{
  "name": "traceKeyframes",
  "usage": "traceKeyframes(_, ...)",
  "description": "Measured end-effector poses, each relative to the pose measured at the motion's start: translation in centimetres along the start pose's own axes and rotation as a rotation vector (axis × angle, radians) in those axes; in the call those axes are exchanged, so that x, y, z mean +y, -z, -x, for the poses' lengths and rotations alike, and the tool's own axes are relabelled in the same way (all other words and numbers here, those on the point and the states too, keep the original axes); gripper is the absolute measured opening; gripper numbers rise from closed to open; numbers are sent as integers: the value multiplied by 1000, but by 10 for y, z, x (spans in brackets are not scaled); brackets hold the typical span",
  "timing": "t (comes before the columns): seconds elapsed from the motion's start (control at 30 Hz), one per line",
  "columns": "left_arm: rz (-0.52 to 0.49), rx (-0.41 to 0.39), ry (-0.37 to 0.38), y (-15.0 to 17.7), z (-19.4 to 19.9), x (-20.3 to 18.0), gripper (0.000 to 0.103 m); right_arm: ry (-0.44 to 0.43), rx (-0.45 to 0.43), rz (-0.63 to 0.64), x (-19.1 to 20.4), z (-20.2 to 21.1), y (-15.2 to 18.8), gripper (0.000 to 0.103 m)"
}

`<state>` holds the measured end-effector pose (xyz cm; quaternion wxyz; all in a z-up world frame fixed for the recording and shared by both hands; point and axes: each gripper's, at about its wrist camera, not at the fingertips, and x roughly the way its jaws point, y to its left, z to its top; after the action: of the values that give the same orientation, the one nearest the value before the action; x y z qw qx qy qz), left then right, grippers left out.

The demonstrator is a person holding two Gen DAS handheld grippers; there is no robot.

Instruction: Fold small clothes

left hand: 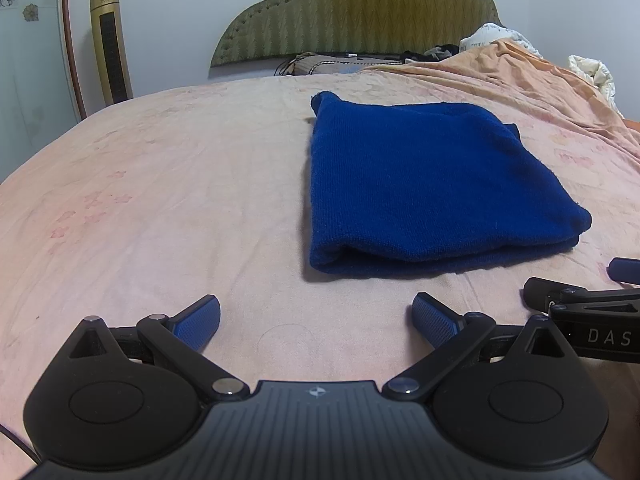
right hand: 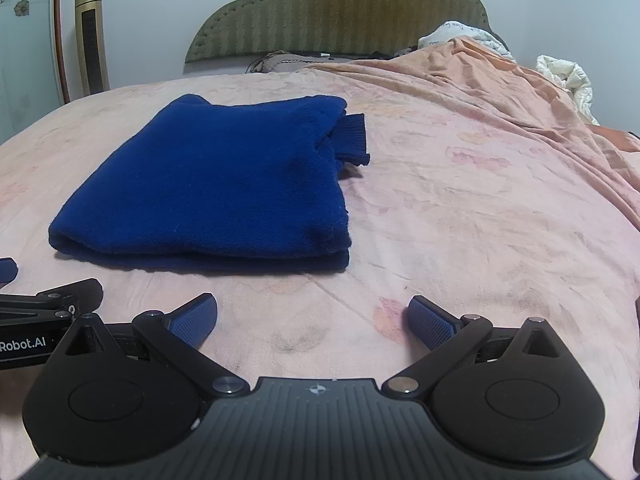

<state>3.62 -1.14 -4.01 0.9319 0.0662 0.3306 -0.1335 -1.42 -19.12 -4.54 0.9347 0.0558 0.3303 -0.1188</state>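
Observation:
A dark blue knitted garment [left hand: 424, 184] lies folded into a thick rectangle on the pink bedsheet [left hand: 160, 200]. In the right wrist view the same garment [right hand: 224, 184] shows a ribbed cuff [right hand: 354, 140] sticking out at its far right corner. My left gripper [left hand: 316, 320] stands open, a short way in front of the garment's near fold and to its left, holding nothing. My right gripper [right hand: 312, 320] is open too, in front of the garment's near right corner, with only sheet between its blue pads [right hand: 430, 322]. Each gripper's side shows at the edge of the other's view.
A green padded headboard [left hand: 360, 12] stands at the far end of the bed. A rumpled orange blanket [right hand: 500, 92] and white bedding [right hand: 568, 76] pile up at the far right. A gold tower fan [left hand: 110, 40] stands by the wall at the left.

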Motion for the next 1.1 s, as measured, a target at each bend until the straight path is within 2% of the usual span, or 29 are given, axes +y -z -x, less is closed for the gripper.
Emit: traceKeyframes(1.1, 18, 35, 3, -3, 13, 3, 103, -1, 13, -5, 6, 29, 2, 103)
